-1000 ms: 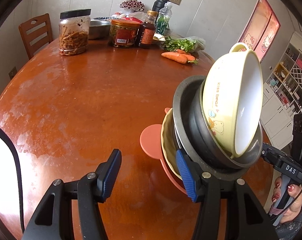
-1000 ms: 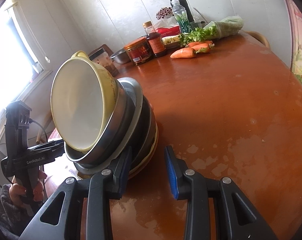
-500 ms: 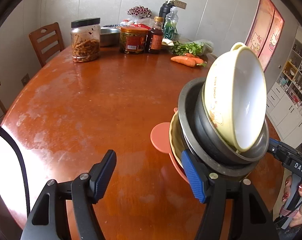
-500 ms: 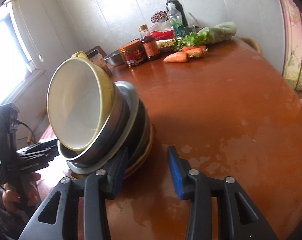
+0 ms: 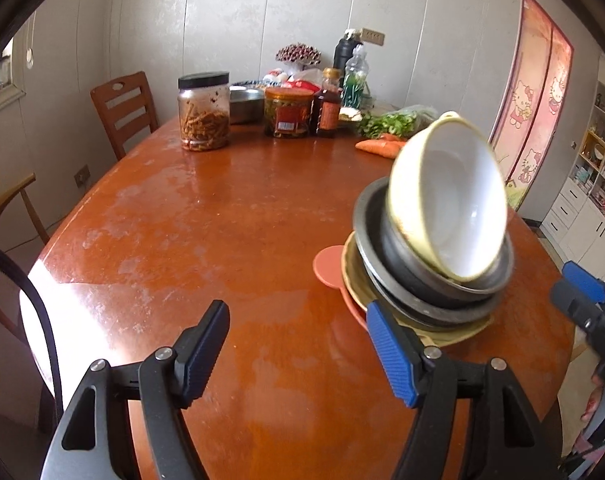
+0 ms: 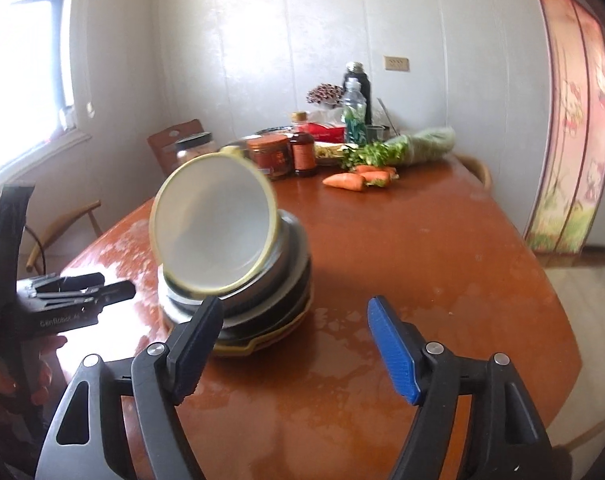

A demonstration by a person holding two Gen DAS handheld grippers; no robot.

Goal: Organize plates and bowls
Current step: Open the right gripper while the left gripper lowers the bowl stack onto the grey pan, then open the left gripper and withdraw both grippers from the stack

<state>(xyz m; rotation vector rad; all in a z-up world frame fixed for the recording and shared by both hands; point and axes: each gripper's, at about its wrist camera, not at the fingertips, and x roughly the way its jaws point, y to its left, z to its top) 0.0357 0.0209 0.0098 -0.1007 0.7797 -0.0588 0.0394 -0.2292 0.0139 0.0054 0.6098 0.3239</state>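
Observation:
A stack of dishes stands on the brown table (image 5: 222, 240): an orange plate (image 5: 326, 268) at the bottom, a yellowish plate, dark metal bowls (image 5: 422, 300), and a yellow bowl (image 5: 450, 200) with a white inside leaning steeply on top. My left gripper (image 5: 298, 340) is drawn back from the stack's near left edge; its jaws are opening with nothing between them. In the right wrist view the stack (image 6: 270, 304) and yellow bowl (image 6: 214, 232) sit ahead to the left. My right gripper (image 6: 294, 340) is opening too, with only table between its fingers. Each gripper shows in the other's view (image 5: 574, 292) (image 6: 110, 286).
At the table's far end stand a jar of pickles (image 5: 203, 112), a red jar (image 5: 288, 112), a sauce bottle (image 5: 326, 104), a steel bowl (image 5: 246, 102), carrots (image 6: 354, 178) and greens (image 6: 418, 146). Wooden chairs (image 5: 122, 108) stand along the left. The table's rim curves close on the right.
Both grippers have pulled back and upward from the stack and their jaws have widened, the right one most. The stack stays on the table with the yellow bowl still leaning.

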